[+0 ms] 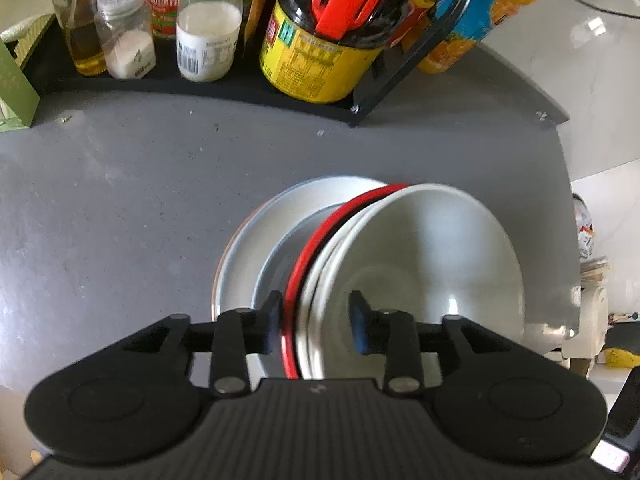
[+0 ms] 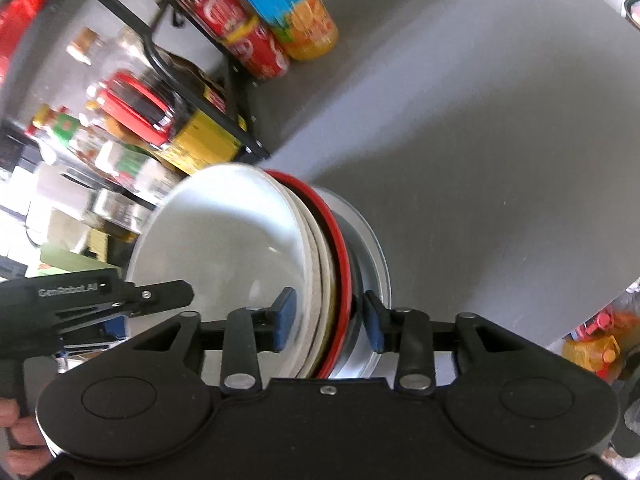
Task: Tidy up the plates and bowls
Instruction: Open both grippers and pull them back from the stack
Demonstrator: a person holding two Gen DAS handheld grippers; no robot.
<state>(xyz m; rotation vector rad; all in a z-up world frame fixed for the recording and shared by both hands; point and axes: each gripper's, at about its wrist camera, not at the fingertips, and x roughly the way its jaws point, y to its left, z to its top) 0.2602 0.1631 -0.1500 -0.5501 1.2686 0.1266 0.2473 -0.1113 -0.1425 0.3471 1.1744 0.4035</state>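
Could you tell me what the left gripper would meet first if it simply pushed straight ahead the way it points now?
The left gripper already straddles the stacked bowls' rims, so it would probably just slide further along them; depth is hard to judge.

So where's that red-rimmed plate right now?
The red-rimmed plate sits in the middle of a tilted stack above the grey table, sandwiched between the white bowls and the pale grey plates; the jaws of both grippers straddle the stack's rim.

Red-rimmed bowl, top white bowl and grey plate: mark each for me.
red-rimmed bowl (image 1: 306,246): left wrist view, red rim
top white bowl (image 1: 432,248): left wrist view, inner wall
grey plate (image 1: 260,236): left wrist view, bare inner face
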